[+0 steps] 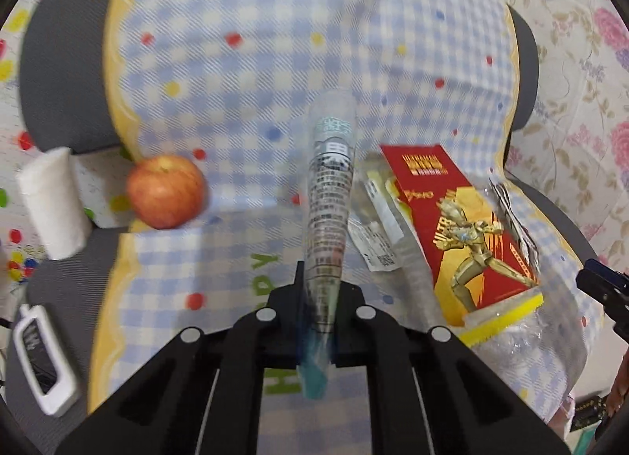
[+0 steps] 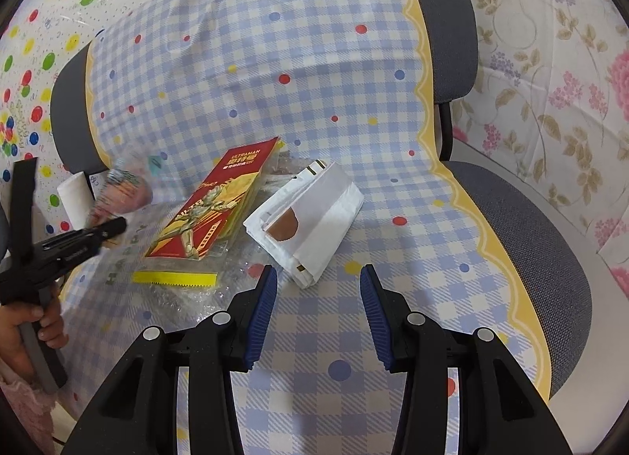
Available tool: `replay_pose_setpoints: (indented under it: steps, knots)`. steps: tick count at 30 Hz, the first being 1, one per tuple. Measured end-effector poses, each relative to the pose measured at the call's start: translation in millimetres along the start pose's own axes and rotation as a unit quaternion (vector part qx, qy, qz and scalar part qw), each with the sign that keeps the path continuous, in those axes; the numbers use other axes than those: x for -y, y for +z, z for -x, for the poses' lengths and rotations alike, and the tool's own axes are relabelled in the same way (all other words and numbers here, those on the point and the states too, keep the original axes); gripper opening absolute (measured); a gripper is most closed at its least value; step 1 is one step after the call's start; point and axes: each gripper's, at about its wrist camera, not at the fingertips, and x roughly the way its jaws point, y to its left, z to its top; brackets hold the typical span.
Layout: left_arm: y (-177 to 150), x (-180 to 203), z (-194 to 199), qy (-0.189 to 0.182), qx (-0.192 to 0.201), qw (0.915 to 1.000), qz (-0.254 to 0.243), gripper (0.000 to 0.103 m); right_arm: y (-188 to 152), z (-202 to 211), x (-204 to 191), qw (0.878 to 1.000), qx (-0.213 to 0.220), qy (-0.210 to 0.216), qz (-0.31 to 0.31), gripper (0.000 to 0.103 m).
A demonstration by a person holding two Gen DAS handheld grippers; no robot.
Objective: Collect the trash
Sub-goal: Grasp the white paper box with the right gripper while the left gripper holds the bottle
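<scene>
My left gripper (image 1: 318, 294) is shut on a crushed clear plastic bottle (image 1: 328, 195) with a teal cap end toward the camera, held above the checked cloth. In the right wrist view the left gripper (image 2: 114, 225) shows at the left, with the bottle (image 2: 122, 188) blurred. A red Ultraman package (image 1: 460, 227) in clear wrap lies to the right of the bottle; it also shows in the right wrist view (image 2: 216, 207). A folded white paper bag (image 2: 306, 215) lies just ahead of my open, empty right gripper (image 2: 318, 278).
A red apple (image 1: 165, 191) and a white tissue roll (image 1: 53, 203) sit to the left. A white device (image 1: 43, 364) lies at lower left. The blue checked cloth (image 2: 314, 81) covers a grey chair (image 2: 523, 227). Floral fabric (image 2: 550, 62) hangs at the right.
</scene>
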Motion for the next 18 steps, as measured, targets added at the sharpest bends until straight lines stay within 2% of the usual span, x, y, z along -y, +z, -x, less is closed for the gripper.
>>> replay_pose_setpoints:
  steps: [2, 6, 8, 10, 18]
  knots:
    - [2, -4, 10, 0.005, 0.008, 1.0, 0.003, 0.007, 1, -6, -4, 1.0, -0.007, 0.003, 0.009, 0.046]
    - [5, 0, 24, -0.013, 0.013, 0.9998, -0.001, 0.007, 3, -23, -15, 0.999, -0.021, 0.007, 0.025, 0.047]
    - [4, 4, 27, -0.023, 0.015, 0.9996, -0.003, 0.007, 5, -33, -20, 0.999, -0.026, 0.006, 0.034, 0.051]
    - [3, 7, 27, -0.031, 0.014, 0.9994, -0.004, 0.007, 10, -40, -23, 0.999, -0.026, 0.007, 0.037, 0.056]
    - [3, 15, 19, -0.03, 0.008, 0.9995, -0.01, 0.007, 23, -67, -40, 0.997, -0.032, -0.003, 0.065, 0.056]
